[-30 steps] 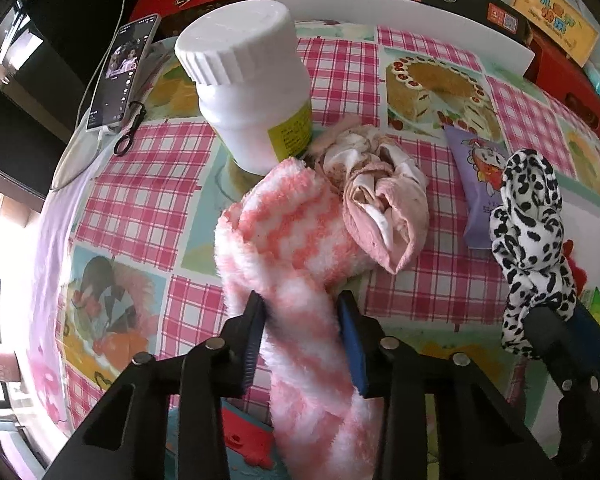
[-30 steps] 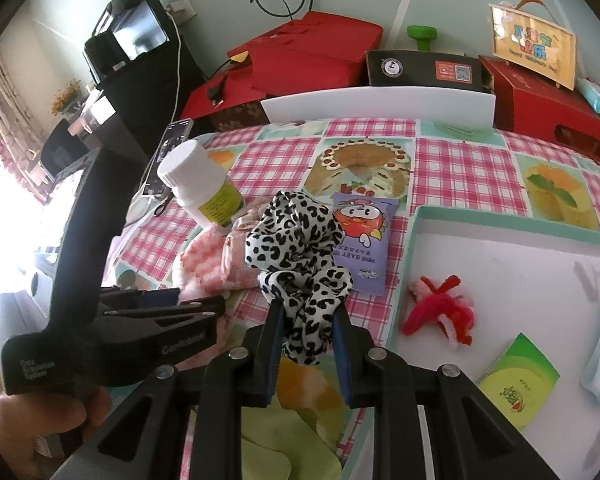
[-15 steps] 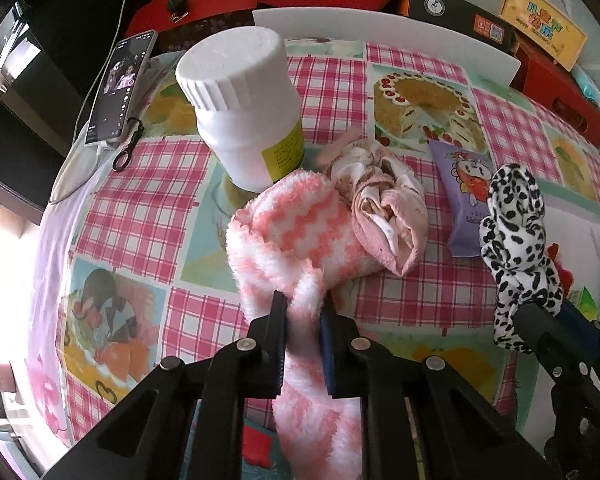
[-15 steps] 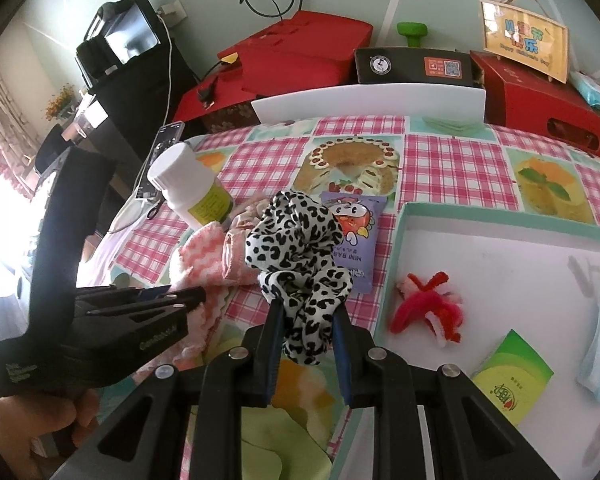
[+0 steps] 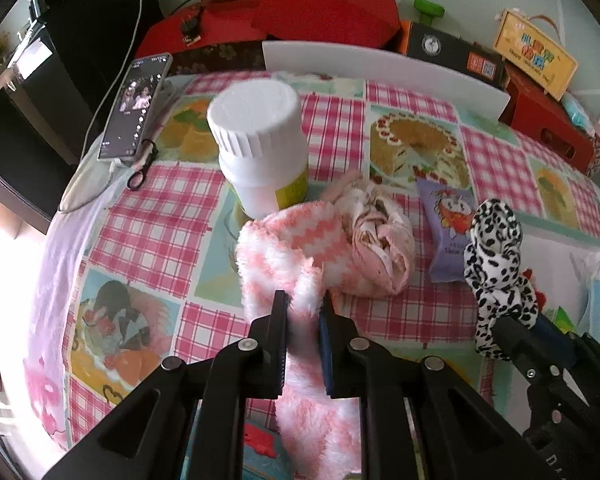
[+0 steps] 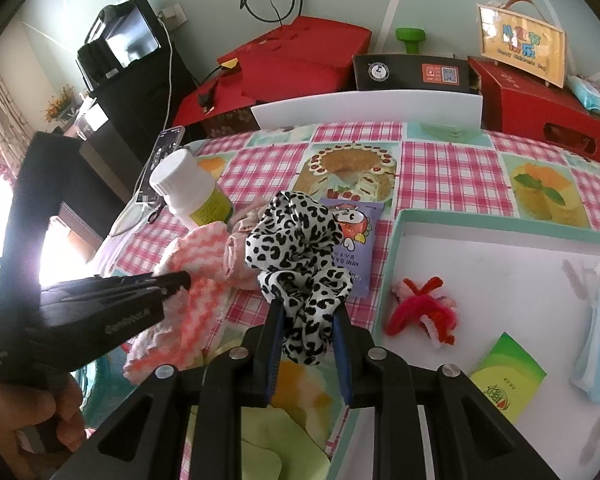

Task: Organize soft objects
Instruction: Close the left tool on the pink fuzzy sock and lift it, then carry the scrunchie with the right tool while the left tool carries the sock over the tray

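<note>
My left gripper is shut on a fluffy pink-and-white sock, pinching its middle while the far end still rests on the tablecloth. A crumpled pale pink cloth lies against the sock's right side. My right gripper is shut on a black-and-white spotted scrunchie, held above the table; the scrunchie also shows at the right of the left wrist view. In the right wrist view the left gripper reaches in from the left over the sock, held by a hand.
A white pill bottle stands just behind the sock. A purple snack packet lies right of the pink cloth. A white tray with a teal rim holds red pipe cleaners, a green packet and a blue mask. A phone lies far left.
The left gripper's jaws closed on the pink-and-white sock and lifted, pulling its middle up. The right gripper with the scrunchie stayed where it was.
</note>
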A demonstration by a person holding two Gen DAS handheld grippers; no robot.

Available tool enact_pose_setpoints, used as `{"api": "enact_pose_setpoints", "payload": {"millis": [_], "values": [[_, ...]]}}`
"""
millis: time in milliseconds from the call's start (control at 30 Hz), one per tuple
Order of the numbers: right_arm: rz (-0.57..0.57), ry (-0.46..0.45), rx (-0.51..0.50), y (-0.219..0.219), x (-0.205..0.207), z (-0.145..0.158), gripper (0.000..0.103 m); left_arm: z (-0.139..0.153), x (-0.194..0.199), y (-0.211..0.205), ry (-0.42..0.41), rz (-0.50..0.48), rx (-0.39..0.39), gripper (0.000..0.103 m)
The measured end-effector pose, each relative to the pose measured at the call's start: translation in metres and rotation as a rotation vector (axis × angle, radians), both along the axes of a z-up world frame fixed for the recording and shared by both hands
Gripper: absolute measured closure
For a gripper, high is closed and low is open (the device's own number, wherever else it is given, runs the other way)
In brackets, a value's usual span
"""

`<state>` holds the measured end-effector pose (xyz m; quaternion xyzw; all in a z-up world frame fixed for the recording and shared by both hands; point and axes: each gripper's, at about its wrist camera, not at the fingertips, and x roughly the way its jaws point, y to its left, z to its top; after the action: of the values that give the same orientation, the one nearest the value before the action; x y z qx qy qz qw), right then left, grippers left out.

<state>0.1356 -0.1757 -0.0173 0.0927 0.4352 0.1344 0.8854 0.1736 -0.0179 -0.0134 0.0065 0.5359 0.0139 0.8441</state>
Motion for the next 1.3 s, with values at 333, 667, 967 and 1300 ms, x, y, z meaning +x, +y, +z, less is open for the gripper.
{"api": "enact_pose_setpoints", "payload": {"millis": [333,667,967,1300], "values": [[-0.006,-0.017,-0.001,0.0,-0.004,0.003,0.078,0.023,-0.005,0.008,-0.107,0.03,-0.038,0.09],[-0.009,-0.033,-0.004,-0.001,-0.007,0.006,0.078,0.045,-0.013,0.013,-0.2,0.032,-0.092,0.091],[-0.023,-0.082,-0.007,-0.004,-0.014,0.022,0.078,0.076,-0.029,0.013,-0.317,0.005,-0.184,0.091],[-0.087,-0.166,-0.03,-0.024,-0.032,0.052,0.078,0.103,-0.044,-0.001,-0.428,-0.063,-0.252,0.091]]}}
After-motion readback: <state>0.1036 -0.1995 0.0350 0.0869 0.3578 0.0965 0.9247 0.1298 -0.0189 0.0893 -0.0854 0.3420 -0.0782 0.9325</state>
